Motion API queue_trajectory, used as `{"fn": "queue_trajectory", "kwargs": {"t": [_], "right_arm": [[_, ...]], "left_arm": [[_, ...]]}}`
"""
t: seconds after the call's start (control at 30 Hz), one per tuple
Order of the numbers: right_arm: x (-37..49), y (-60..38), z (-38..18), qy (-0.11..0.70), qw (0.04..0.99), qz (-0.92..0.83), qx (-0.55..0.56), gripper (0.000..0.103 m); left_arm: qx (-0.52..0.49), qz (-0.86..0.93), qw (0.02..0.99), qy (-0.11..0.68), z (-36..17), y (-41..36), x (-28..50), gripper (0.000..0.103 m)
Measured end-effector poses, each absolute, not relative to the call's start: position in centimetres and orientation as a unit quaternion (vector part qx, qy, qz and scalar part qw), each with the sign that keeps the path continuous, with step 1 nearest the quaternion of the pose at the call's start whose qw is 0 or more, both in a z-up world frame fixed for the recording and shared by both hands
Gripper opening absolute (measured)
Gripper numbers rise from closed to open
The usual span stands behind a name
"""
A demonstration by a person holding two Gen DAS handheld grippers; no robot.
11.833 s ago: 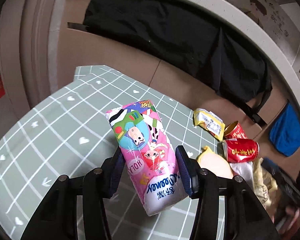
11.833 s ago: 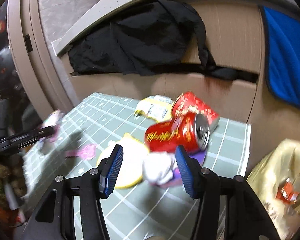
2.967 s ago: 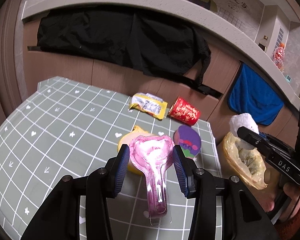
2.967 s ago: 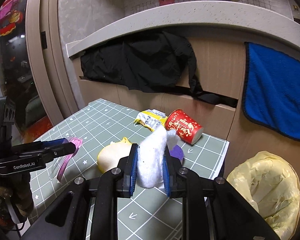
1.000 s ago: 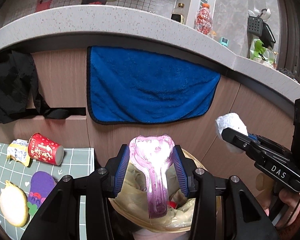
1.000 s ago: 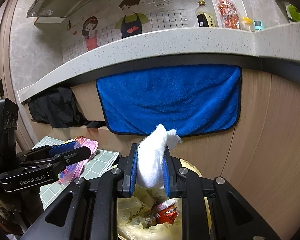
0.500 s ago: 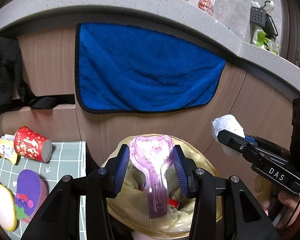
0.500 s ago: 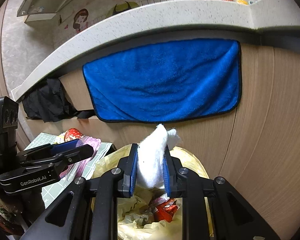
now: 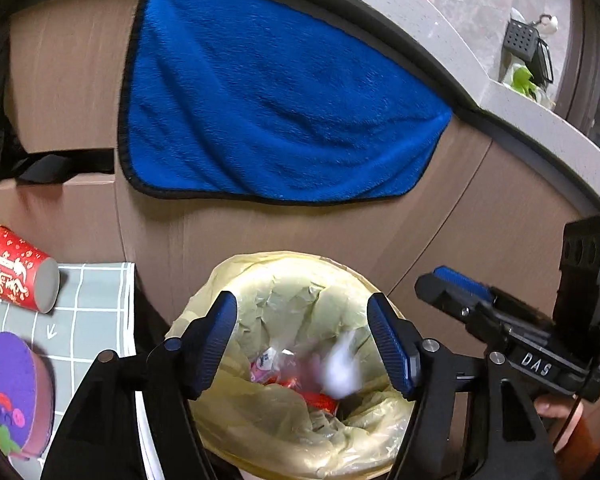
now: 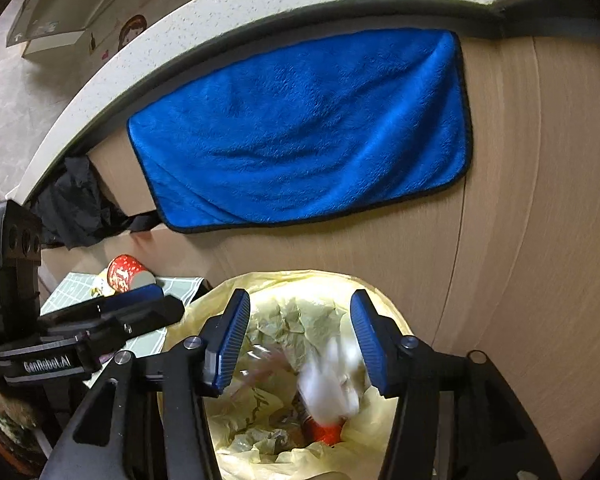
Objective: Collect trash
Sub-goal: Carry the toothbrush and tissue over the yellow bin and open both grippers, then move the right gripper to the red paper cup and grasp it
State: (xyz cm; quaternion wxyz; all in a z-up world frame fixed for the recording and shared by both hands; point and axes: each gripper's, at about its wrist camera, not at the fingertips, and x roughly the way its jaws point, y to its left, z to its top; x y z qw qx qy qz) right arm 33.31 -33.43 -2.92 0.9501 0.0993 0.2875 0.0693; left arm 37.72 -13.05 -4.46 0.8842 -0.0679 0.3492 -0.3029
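A bin lined with a yellow bag (image 9: 260, 264) stands below both grippers. My left gripper (image 9: 302, 332) hangs over its mouth, its jaws opening with nothing pressed between the pads. A blurred pink plastic pack (image 9: 284, 364) is falling inside the bag, beside a blurred white tissue wad (image 9: 340, 368). My right gripper (image 10: 300, 332) is also over the yellow-lined bin (image 10: 300, 276), jaws opening, and the white tissue wad (image 10: 332, 384) drops free beneath them. Red wrappers lie at the bottom of the bag.
A red paper cup (image 9: 16, 270) lies on its side on the green checked table (image 9: 92, 312), with a purple item (image 9: 12, 384) nearer. A blue towel (image 9: 276, 108) hangs on the wooden cabinet front behind the bin. A hand (image 9: 556, 412) holds the right gripper.
Both grippers sank closer to the bin and their jaws spread. The pink pack left the left gripper and the tissue left the right one; both are dropping into the bag.
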Motion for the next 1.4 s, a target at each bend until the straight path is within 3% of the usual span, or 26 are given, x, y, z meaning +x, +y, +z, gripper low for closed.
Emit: {"fn": "queue_trajectory", "kwargs": {"t": [0.3, 0.7, 1.13, 1.4], "right_arm": [[32.2, -31.7, -1.8, 0.282, 0.954, 0.060, 0.083, 0.050], [31.3, -23.5, 1.2, 0.262, 0.953, 0.137, 0.065, 0.050], [34.8, -12.5, -2.0, 0.322, 0.920, 0.219, 0.029, 0.050], [41.2, -5.8, -4.5, 0.339, 0.900, 0.260, -0.092, 0.049]], "left_arm": [[-0.023, -0.239, 0.916, 0.322, -2.6, -9.6, 35.2, 0.068], [-0.028, -0.165, 0.940, 0.298, -0.7, 2.3, 32.3, 0.069], [-0.120, -0.113, 0.919, 0.359, -5.6, 16.3, 34.1, 0.075], [-0.133, -0.096, 0.913, 0.375, -7.2, 21.3, 33.4, 0.075]]}}
